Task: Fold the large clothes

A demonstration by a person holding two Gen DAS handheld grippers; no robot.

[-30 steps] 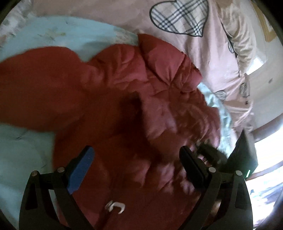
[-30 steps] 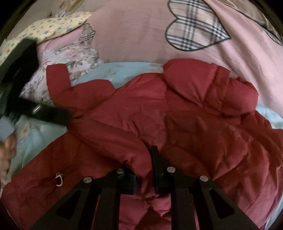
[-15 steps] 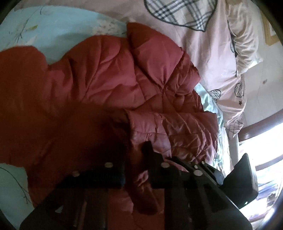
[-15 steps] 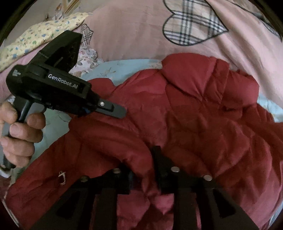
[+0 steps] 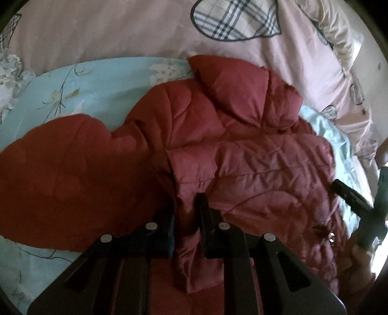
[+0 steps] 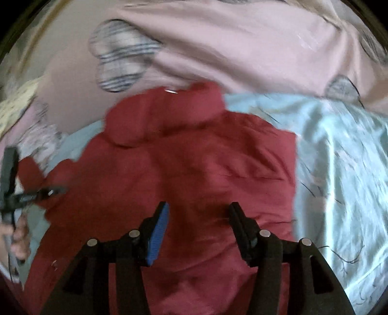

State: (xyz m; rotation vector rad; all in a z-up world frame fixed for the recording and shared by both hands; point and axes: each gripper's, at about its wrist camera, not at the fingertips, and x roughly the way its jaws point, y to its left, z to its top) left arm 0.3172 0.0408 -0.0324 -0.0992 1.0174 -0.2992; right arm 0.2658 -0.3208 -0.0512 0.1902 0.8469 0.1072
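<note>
Dark red quilted puffer jacket [image 5: 242,150] spread on pale blue floral sheet [image 5: 80,82]. Left wrist view: left gripper [image 5: 185,208] clamped on near sleeve cuff. Right wrist view: right gripper [image 6: 197,213] opening, nothing between, over jacket's right half. Step: folding sleeves inward. Next: carry cuff across.

No readable text, no labels, no brand marks, no numbers on anything in either view

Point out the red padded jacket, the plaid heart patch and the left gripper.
red padded jacket [image 5: 242,145], left wrist view, quilted body.
plaid heart patch [image 5: 232,21], left wrist view, its middle.
left gripper [image 5: 185,208], left wrist view, between fingertips.
</note>
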